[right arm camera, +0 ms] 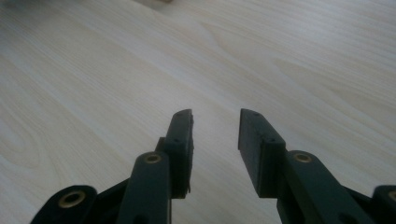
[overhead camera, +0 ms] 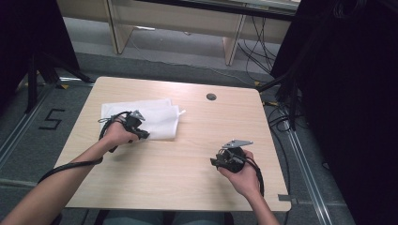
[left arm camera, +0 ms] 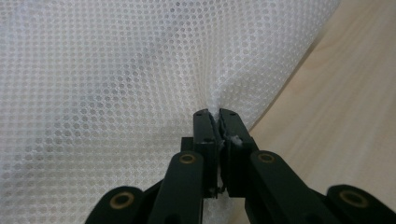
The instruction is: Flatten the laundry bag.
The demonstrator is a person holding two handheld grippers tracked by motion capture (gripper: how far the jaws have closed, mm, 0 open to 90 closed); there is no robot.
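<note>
The left gripper (left arm camera: 218, 112) pinches a puckered fold of white, dotted mesh cloth (left arm camera: 107, 84). The right gripper (right arm camera: 215, 114) gapes wide over pale, seemingly wood-grain table (right arm camera: 93, 70), well apart.

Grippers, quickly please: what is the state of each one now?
Left gripper: closed, pinching the white mesh cloth near its edge.
Right gripper: open, holding nothing, above the bare wooden table.

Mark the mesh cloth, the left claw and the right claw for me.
mesh cloth (overhead camera: 159, 123): high view, middle of the white fabric.
left claw (left arm camera: 218, 113): left gripper view, tips shut on a pinch of cloth.
right claw (right arm camera: 215, 116): right gripper view, open gap between tips.
</note>
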